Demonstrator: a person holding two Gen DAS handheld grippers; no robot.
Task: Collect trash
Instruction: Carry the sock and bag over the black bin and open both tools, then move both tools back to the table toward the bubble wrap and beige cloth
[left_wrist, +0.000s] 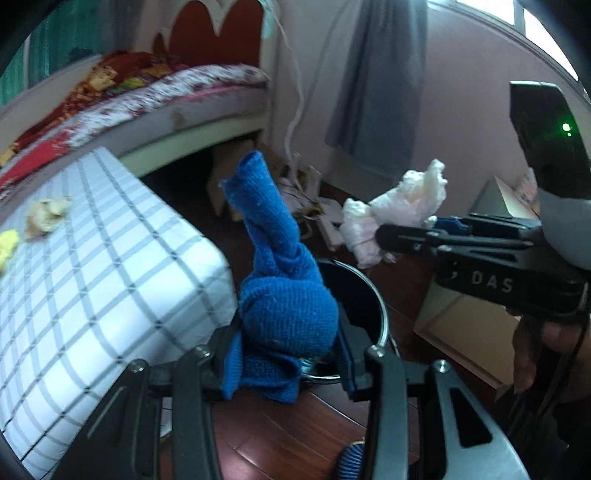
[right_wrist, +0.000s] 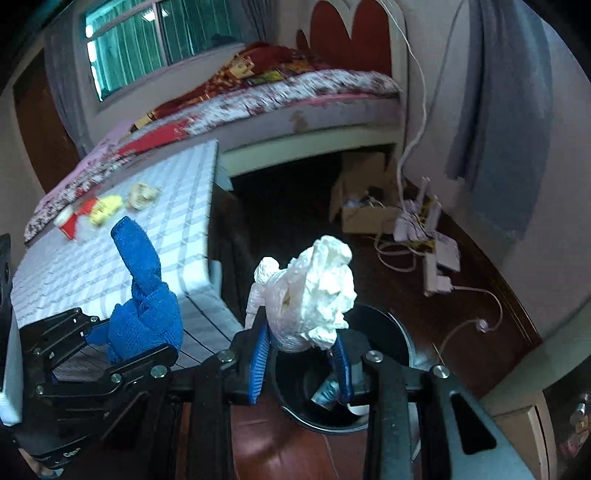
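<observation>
My left gripper (left_wrist: 288, 354) is shut on a knotted blue cloth (left_wrist: 280, 295) and holds it over the near rim of a round black trash bin (left_wrist: 369, 299) on the floor. My right gripper (right_wrist: 299, 350) is shut on a crumpled white plastic bag (right_wrist: 314, 295), held just above the same bin (right_wrist: 388, 332); some trash lies inside the bin. In the left wrist view the right gripper (left_wrist: 384, 236) comes in from the right with the white bag (left_wrist: 399, 206). The right wrist view shows the left gripper (right_wrist: 129, 343) with the blue cloth (right_wrist: 144, 306) at the left.
A table with a white checked cloth (left_wrist: 92, 277) stands left of the bin, with yellow and beige crumpled scraps (right_wrist: 125, 201) on it. Behind it is a bed (right_wrist: 295, 96). A cardboard box (right_wrist: 362, 210), a power strip and cables (right_wrist: 424, 229) lie on the wooden floor.
</observation>
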